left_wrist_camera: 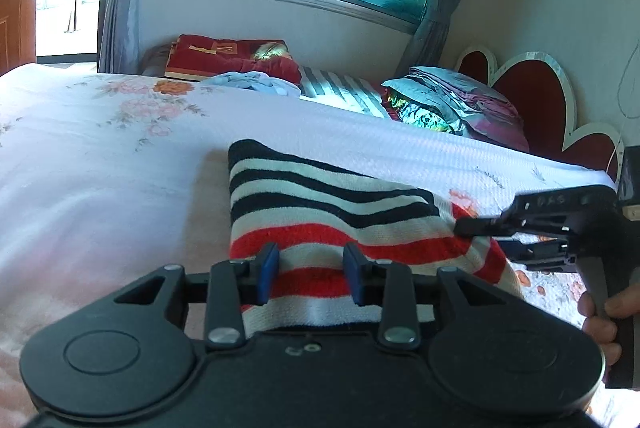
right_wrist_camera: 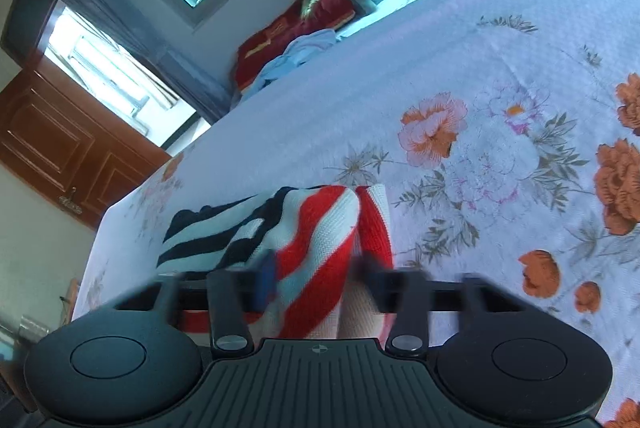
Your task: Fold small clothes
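A small knitted garment (left_wrist_camera: pixel 320 212) with black, white and red stripes lies folded on the flowered bedsheet (left_wrist_camera: pixel 100 156). My left gripper (left_wrist_camera: pixel 311 270) is open, its blue pads (left_wrist_camera: pixel 267 268) on either side of the garment's near red-striped edge. My right gripper (left_wrist_camera: pixel 476 232) comes in from the right, fingers spread above and below the garment's right edge. In the right wrist view the garment (right_wrist_camera: pixel 304 228) bunches between the right gripper's (right_wrist_camera: pixel 316 282) blurred, parted fingers, and the cloth fills the gap.
Pillows and folded bedding (left_wrist_camera: pixel 452 100) pile at the bed's head by a red heart-shaped headboard (left_wrist_camera: pixel 532 92). A red blanket (left_wrist_camera: pixel 224 58) and a light blue cloth (left_wrist_camera: pixel 252 82) lie at the far side under the window. A wooden door (right_wrist_camera: pixel 60 144) stands left.
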`<state>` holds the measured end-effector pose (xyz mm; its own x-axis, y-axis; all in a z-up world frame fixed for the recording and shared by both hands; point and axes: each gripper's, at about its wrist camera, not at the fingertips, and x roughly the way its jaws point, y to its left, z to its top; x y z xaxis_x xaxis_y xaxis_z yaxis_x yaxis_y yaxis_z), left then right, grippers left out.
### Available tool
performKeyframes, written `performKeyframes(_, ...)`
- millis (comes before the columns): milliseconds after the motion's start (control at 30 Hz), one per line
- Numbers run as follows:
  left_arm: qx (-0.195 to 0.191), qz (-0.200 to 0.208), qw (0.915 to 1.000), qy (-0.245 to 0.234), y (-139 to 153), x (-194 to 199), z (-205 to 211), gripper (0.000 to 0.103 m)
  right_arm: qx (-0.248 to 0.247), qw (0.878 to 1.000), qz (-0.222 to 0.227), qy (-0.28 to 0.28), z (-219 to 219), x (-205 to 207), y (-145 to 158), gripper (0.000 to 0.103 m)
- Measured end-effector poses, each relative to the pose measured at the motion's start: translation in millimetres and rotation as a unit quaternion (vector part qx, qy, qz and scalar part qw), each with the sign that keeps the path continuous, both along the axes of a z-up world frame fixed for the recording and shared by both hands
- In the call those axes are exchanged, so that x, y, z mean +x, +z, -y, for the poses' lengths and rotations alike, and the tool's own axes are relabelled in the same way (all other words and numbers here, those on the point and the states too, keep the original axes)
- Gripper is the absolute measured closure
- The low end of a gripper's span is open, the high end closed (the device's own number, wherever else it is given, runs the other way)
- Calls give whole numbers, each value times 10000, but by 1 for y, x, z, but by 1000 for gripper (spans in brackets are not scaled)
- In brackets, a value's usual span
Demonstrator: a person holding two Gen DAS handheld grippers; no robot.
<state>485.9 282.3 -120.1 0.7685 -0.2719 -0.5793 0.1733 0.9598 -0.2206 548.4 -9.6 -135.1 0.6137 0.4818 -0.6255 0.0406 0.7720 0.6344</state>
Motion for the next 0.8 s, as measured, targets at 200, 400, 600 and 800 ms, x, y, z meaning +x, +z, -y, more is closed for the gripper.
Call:
performKeyframes(200, -8, 3, 9998, -194, 2, -1, 3, 68, -985, 9944, 358, -136, -6, -24, 5, 94)
performKeyframes(400, 111, -54, 9997, -209, -6, 4, 6, 67, -975, 9950, 208, -93, -5, -18, 1, 92)
performKeyframes(600, 45, -132, 9997, -204, 3, -3, 4, 65, -1088, 9918, 667, 9, -19, -46, 35, 84)
performKeyframes(800, 267, -228, 9992, -195, 6, -17, 9, 58, -1688, 9803, 881, 525, -63, -80, 32, 60)
